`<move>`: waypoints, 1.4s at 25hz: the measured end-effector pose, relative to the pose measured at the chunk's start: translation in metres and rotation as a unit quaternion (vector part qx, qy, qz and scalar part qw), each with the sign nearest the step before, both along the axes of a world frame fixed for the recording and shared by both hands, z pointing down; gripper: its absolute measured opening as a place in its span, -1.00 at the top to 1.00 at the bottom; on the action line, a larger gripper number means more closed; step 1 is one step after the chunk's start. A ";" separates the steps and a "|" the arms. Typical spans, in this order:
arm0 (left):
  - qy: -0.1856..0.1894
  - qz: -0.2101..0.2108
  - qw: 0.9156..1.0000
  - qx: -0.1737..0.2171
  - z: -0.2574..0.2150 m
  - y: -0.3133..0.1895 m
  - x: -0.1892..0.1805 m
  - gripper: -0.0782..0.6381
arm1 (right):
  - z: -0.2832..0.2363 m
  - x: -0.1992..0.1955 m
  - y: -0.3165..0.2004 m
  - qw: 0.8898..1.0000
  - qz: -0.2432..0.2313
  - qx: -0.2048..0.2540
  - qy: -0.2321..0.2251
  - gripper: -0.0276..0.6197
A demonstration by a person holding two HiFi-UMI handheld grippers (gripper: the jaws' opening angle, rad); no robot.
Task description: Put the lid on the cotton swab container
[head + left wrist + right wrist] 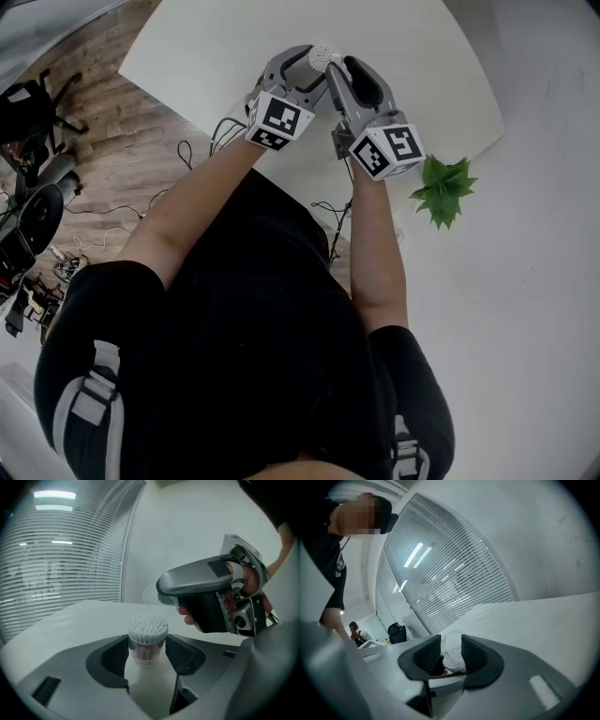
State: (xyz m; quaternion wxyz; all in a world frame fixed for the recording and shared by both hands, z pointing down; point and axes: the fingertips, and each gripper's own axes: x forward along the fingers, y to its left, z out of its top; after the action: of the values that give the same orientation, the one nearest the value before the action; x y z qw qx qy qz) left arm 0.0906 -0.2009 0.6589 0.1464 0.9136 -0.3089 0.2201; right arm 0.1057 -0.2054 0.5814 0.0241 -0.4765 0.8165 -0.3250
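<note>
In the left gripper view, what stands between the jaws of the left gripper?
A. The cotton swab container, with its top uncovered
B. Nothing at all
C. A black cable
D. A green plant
A: the cotton swab container sits between the pads of the left gripper with its white swab tips bare on top, while the clear lid is between the jaws of the right gripper.

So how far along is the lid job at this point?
Done: the left gripper grips the open cotton swab container, and the right gripper holds the clear lid. In hand: the lid hovers near the swab tips, not on them. Left: seating it on the container.
</note>
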 end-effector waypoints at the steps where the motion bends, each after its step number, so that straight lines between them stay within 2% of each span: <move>1: 0.000 0.000 1.000 0.000 0.000 0.000 0.000 0.09 | 0.000 -0.001 0.000 1.000 -0.003 0.001 0.005 0.51; 16: 0.000 0.008 1.000 0.003 -0.001 0.001 0.001 0.09 | 0.009 -0.019 0.002 0.998 -0.044 -0.002 0.053 0.52; 24: 0.004 0.009 1.000 0.002 -0.001 0.000 0.000 0.09 | 0.021 -0.023 -0.003 0.993 -0.046 -0.015 0.105 0.57; 35: 0.006 0.013 1.000 -0.008 0.000 0.002 0.002 0.09 | 0.029 -0.029 -0.003 0.979 -0.065 -0.004 0.193 0.66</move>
State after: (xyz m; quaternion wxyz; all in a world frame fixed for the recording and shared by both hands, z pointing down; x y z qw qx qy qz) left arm 0.0922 -0.1990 0.6590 0.1524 0.9176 -0.2948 0.2188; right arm 0.0769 -0.2083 0.6101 -0.1570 -0.4761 0.8337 -0.2316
